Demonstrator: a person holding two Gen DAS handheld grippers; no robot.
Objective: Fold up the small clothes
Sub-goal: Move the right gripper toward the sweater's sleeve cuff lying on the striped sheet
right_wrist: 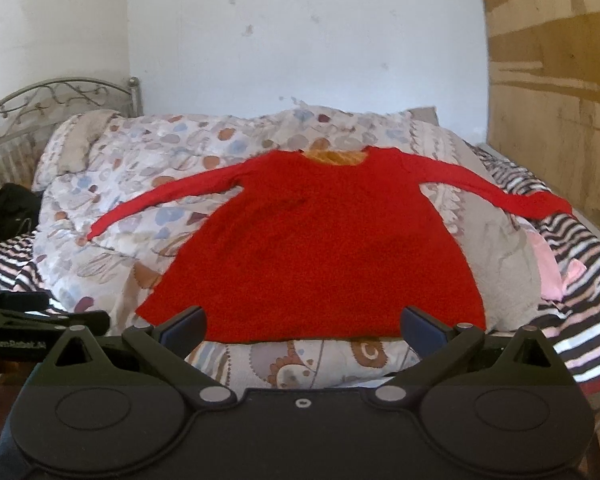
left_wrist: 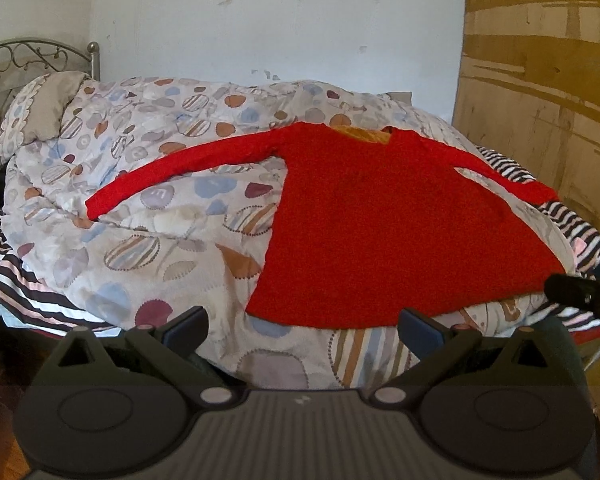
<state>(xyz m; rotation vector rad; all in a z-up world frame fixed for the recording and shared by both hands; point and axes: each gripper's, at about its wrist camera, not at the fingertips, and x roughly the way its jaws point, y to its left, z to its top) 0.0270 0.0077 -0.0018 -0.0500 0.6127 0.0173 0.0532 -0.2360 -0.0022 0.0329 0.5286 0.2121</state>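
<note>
Red long-sleeved knit top (right_wrist: 320, 248) lies spread flat, sleeves out to both sides, on the pebble-patterned quilt (left_wrist: 140, 208) covering the bed. We hold our left gripper (left_wrist: 302, 330) and right gripper (right_wrist: 304, 328) just short of its hem, both with fingers spread wide and holding nothing. Striped bedding (right_wrist: 580, 248) shows beneath the quilt.

Location: a bedroom in a home. Identifying features: a bed (right_wrist: 580, 248) with a scrolled metal headboard (right_wrist: 56, 96) at its left end, a patterned quilt (left_wrist: 148, 184) spread over a striped sheet (left_wrist: 16, 276), and a pillow (left_wrist: 48, 108) beside the headboard. A marked white plaster wall (left_wrist: 280, 20) runs along the bed's far edge.
</note>
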